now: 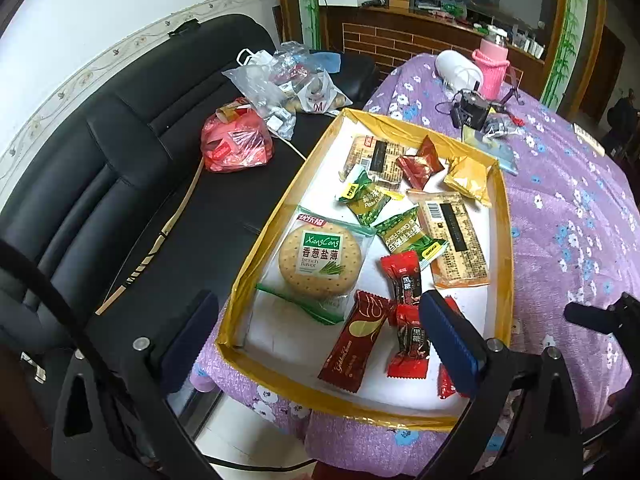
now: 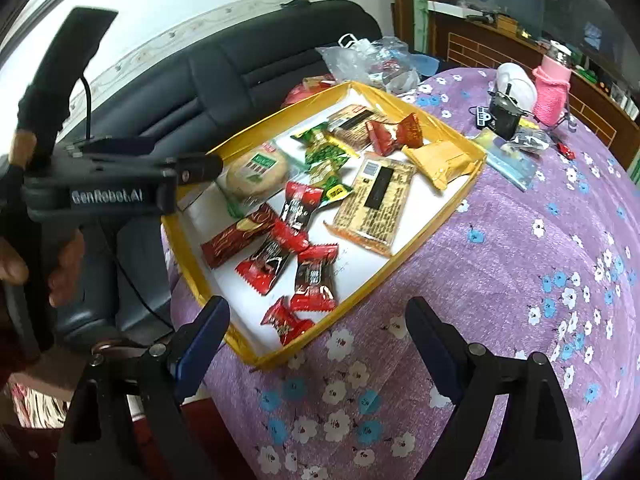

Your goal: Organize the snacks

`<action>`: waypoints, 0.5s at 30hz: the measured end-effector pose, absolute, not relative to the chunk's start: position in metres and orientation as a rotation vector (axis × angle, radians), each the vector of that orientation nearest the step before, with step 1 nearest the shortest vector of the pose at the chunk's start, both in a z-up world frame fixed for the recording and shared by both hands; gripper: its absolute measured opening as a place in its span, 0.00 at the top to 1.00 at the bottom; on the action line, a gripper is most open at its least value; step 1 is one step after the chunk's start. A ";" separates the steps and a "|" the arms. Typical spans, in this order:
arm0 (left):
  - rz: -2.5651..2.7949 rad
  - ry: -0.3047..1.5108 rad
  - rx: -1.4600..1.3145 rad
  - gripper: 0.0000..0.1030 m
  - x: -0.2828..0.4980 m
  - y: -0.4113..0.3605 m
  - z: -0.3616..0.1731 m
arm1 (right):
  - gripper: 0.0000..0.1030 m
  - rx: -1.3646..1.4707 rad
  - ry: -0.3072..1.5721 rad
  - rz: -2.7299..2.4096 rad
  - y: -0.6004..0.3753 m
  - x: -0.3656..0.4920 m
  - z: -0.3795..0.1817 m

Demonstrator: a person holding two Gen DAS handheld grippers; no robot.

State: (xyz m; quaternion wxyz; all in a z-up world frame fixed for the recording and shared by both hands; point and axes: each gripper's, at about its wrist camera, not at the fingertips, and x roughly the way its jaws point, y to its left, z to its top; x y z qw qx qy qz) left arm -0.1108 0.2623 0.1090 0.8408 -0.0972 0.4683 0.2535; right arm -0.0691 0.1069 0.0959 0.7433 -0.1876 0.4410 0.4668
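**Both tongs spread wide above a tray of snacks**

Left tongs (image 1: pixel 320 336) hang with their blue-padded arms far apart and nothing between them, over the near end of a gold-rimmed tray (image 1: pixel 505 216). Right tongs (image 2: pixel 318 344) also stand wide apart and empty, just off the tray's near corner, above the purple flowered cloth (image 2: pixel 500 264) covering the counter. A hand (image 2: pixel 60 268) grips the left handle.

The tray sits at the counter's left edge, beside a black sofa (image 1: pixel 120 168). Inside lie a round cracker pack (image 1: pixel 320 258), green packets (image 1: pixel 366 200), red-and-black candies (image 1: pixel 404 276), a dark red bar (image 1: pixel 354 346), two tan cracker packs (image 1: pixel 456 236), and a yellow packet (image 1: pixel 470 176). One red candy at the near edge may be partly hidden.
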 end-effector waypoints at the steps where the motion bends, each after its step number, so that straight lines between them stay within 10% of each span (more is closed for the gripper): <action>1: 0.537 0.996 -0.198 0.03 -0.109 0.263 0.108 | 0.13 -0.407 0.965 1.017 0.107 -0.068 0.097; 15: 0.474 1.025 -0.185 0.03 -0.073 0.253 0.104 | 0.13 -0.336 0.950 0.918 0.082 -0.060 0.108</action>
